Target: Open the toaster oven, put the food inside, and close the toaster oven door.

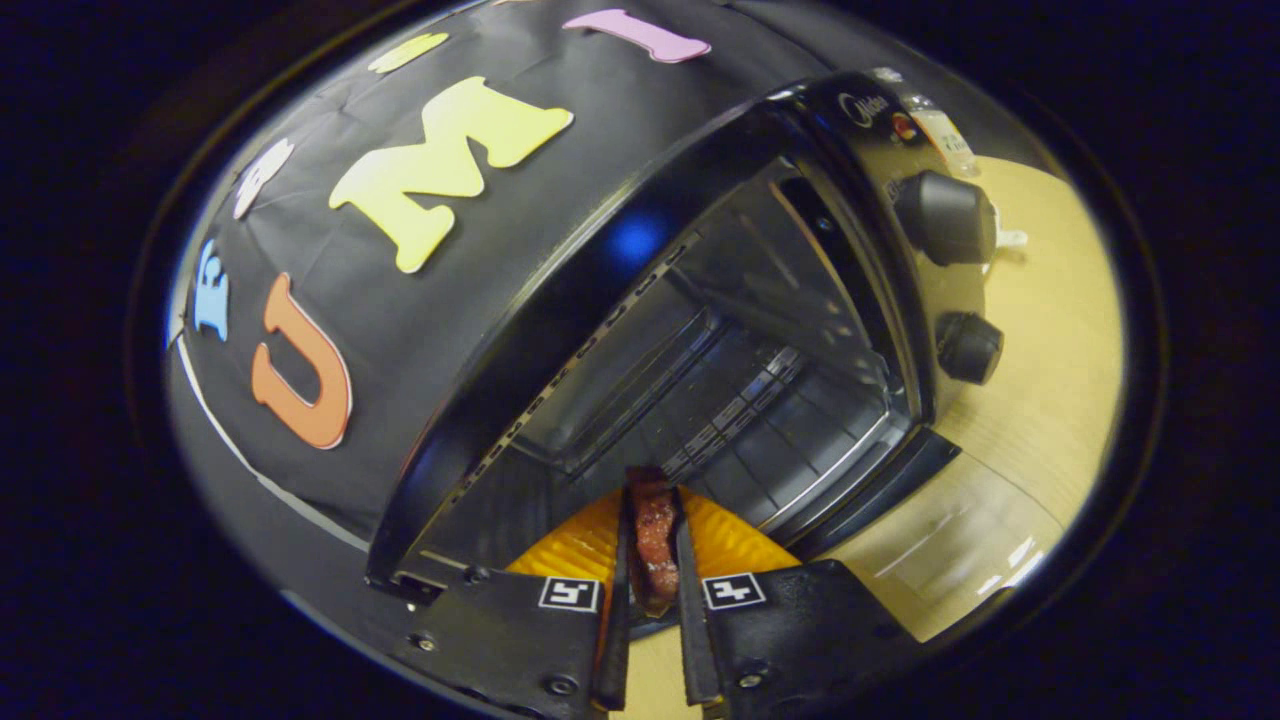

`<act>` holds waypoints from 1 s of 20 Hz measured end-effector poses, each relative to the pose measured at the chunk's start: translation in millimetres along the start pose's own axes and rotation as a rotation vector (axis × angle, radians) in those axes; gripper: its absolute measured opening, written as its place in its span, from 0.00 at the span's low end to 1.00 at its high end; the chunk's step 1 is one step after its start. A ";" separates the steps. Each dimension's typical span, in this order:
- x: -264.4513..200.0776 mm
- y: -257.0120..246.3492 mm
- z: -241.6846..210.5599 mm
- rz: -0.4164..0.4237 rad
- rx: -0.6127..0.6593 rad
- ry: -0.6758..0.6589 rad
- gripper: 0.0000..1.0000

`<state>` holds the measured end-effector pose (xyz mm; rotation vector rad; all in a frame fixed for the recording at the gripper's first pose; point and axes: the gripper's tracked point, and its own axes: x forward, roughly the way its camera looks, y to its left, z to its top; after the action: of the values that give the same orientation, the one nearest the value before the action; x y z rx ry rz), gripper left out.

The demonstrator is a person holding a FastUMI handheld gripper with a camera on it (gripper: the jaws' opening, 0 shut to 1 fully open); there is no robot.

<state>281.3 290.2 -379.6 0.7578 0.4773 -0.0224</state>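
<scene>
So the toaster oven door is already open, first step looks done. The claw is pinched nearly closed on a reddish-brown piece of food, looks like a strip of meat, both fingers pressing its sides. It's held just in front of the oven mouth, over an orange plate sitting on the wooden surface. Inside I can see the wire rack, nothing on it yet as far as I can tell. Still left, I'd say: get the food onto the rack, let go, back out, then shut the door.
</scene>
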 end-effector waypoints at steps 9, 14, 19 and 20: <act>-2.9 -13.6 20.4 -0.119 -0.446 -0.065 0.80; -25.6 -9.5 26.5 -0.100 -0.521 -0.044 0.89; -78.9 -21.3 32.7 -0.088 -0.683 0.002 0.90; -90.9 -22.9 30.8 -0.071 -0.692 0.025 0.89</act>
<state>208.3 239.4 -336.8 0.0621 0.4937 0.0837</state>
